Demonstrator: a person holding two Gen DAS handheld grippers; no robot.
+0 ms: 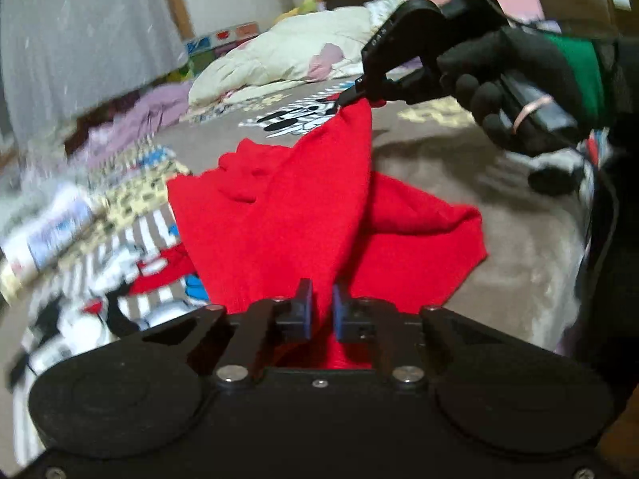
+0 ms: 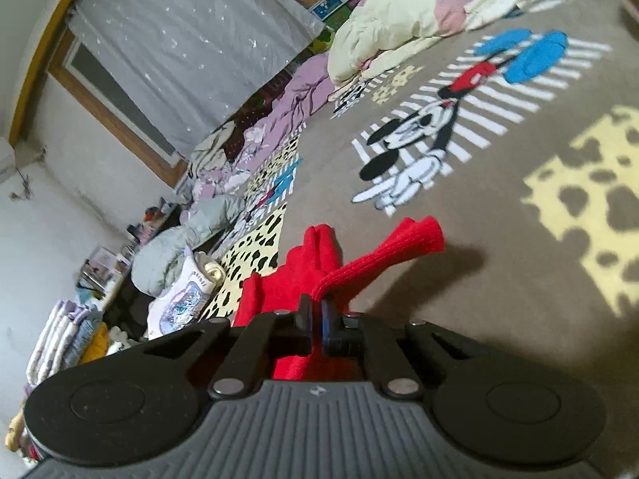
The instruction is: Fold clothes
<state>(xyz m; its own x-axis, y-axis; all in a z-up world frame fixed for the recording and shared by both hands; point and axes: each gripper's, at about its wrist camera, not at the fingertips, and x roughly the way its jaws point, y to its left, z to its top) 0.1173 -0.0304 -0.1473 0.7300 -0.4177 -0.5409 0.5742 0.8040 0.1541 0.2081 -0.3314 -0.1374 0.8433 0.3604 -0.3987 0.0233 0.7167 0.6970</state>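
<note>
A red knit garment (image 1: pixel 303 215) lies partly lifted over a brown cartoon-print blanket (image 1: pixel 519 247). My left gripper (image 1: pixel 322 307) is shut on its near edge, red cloth pinched between the blue pads. In the left wrist view, my right gripper (image 1: pixel 353 97), held by a black-gloved hand (image 1: pixel 503 92), pinches the far corner and holds it up, so the cloth stretches taut between the two. In the right wrist view, my right gripper (image 2: pixel 317 311) is shut on a ribbed red hem (image 2: pixel 383 257); more of the red garment (image 2: pixel 295 275) bunches to its left.
A cream quilt (image 1: pixel 295 56) and purple bedding (image 1: pixel 135 119) are piled at the far side of the bed. Folded clothes (image 2: pixel 68 339) and loose laundry (image 2: pixel 179 247) sit along the left. A curtained window (image 2: pixel 179 40) stands behind. Bare blanket (image 2: pixel 499 279) spreads right of the garment.
</note>
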